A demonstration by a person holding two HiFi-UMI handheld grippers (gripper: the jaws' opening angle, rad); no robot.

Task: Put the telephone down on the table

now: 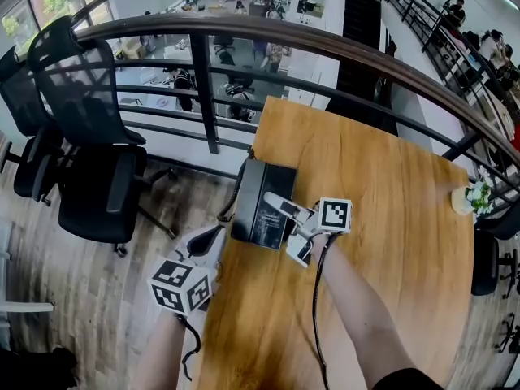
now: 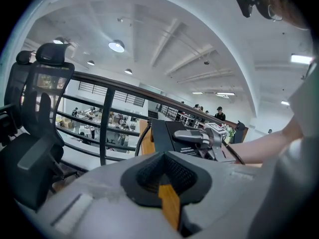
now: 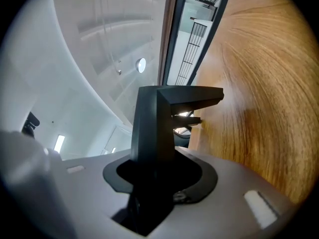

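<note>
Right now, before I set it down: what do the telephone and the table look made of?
Telephone: probably black plastic, smooth semi-matte casing with sharp moulded edges. Table: wood or wood veneer, honey-coloured with long grain lines and a light sheen; solid or veneer I cannot tell.

Tabletop (image 1: 382,242) right of the telephone (image 1: 256,197) stands open; railing (image 1: 205,96) bounds the far edge, a plant pot (image 1: 463,201) the right rim.
</note>
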